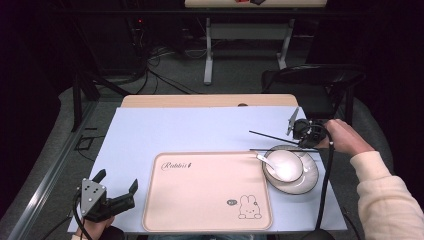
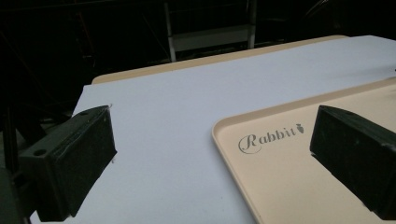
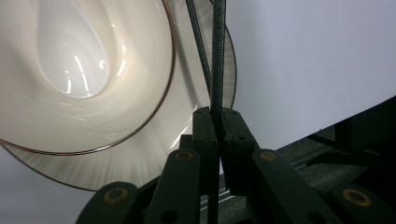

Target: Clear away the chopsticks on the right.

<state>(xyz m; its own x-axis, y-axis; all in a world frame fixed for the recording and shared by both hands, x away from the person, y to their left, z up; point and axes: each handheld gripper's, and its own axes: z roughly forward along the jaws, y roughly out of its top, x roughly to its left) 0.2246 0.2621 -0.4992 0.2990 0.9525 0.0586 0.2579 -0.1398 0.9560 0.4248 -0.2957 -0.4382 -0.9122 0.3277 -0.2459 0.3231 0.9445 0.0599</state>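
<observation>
Above the plate (image 1: 310, 176), right gripper (image 1: 306, 136) clenching chopsticks (image 1: 272, 136), left gripper (image 1: 116, 184) released, apart.

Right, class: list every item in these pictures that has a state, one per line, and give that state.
Left gripper: open, holding nothing, at the tray's near left corner.
Right gripper: shut on the chopsticks.
Chopsticks: held, tips splayed apart, reaching over the plate's far rim.
Bowl: upright on the plate, spoon inside.
Spoon: resting in the bowl, handle on its left rim.
Plate: flat on the table, right of the tray.
Tray: flat, nothing on it.
</observation>
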